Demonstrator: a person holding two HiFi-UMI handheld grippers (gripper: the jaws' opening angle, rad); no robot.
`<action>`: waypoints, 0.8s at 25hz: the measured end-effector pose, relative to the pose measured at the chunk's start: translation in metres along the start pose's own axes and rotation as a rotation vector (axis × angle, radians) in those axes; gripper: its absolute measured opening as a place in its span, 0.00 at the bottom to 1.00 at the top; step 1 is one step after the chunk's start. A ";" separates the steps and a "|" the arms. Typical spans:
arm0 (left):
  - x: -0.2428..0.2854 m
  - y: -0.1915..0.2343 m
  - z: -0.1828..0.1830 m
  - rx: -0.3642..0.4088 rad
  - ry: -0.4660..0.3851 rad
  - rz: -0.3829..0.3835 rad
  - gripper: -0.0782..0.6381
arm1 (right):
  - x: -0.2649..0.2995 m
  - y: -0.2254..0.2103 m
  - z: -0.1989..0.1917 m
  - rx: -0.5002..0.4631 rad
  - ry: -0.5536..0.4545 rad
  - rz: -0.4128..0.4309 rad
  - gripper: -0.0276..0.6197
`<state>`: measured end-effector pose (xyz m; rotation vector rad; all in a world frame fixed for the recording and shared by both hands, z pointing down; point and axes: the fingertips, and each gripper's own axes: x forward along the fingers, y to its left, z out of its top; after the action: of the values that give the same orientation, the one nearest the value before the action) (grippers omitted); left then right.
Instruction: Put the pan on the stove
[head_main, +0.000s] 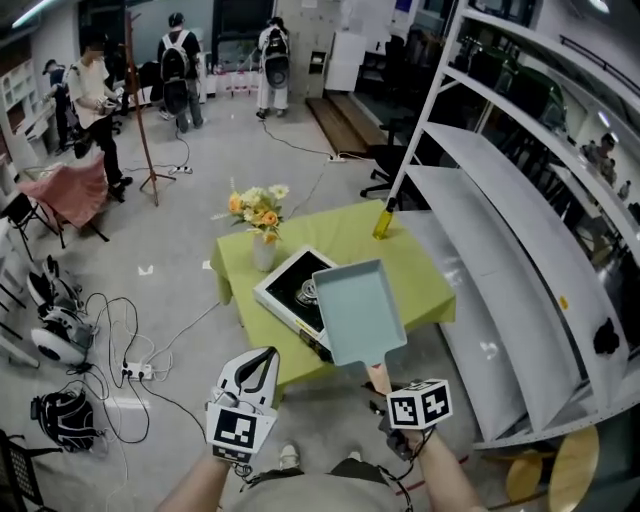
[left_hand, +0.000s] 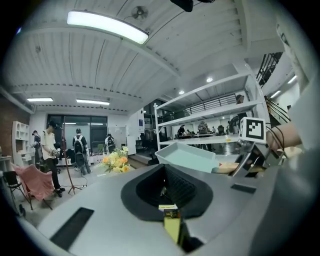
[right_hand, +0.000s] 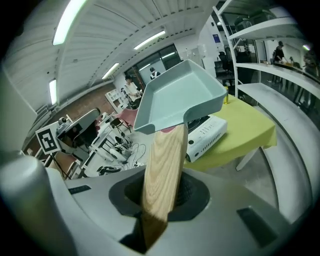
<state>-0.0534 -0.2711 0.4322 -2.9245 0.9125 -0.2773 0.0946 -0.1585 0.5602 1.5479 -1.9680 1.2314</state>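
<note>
Two neighbours are seen near the stove (head_main: 296, 290) on the green table (head_main: 340, 232): flower vase (head_main: 262, 248), yellow bottle (head_main: 383, 220) | pan (head_main: 358, 310) is held above stove's near corner, long axis pointed away, wooden handle (head_main: 378, 377) pinched by right gripper (head_main: 384, 388) | left gripper (head_main: 262, 365) is closed, empty

a big open robotics lab with a mock kitchen corner staged in it, not a real home. a white portable gas stove (head_main: 285, 290) and a vase of yellow flowers (head_main: 258, 218) sit on a small green-clothed counter (head_main: 345, 232) in the open grey floor. black cables (head_main: 120, 325) trail to a white power strip (head_main: 137, 371), tall white metal shelving (head_main: 500, 200) stands bare, people wearing backpacks (head_main: 178, 65) stand about, and long strip lights (left_hand: 107, 25) hang from a ribbed ceiling.
</note>
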 end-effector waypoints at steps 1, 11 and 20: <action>0.004 0.004 -0.004 -0.005 0.005 0.008 0.12 | 0.006 -0.003 0.004 -0.004 0.009 0.003 0.14; 0.050 0.022 -0.026 -0.081 0.057 0.091 0.12 | 0.055 -0.047 0.044 -0.095 0.104 0.044 0.14; 0.094 0.025 -0.032 -0.126 0.099 0.211 0.12 | 0.090 -0.086 0.080 -0.181 0.200 0.135 0.14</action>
<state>0.0021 -0.3456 0.4749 -2.9143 1.2870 -0.3667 0.1603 -0.2789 0.6153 1.1755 -2.0160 1.1720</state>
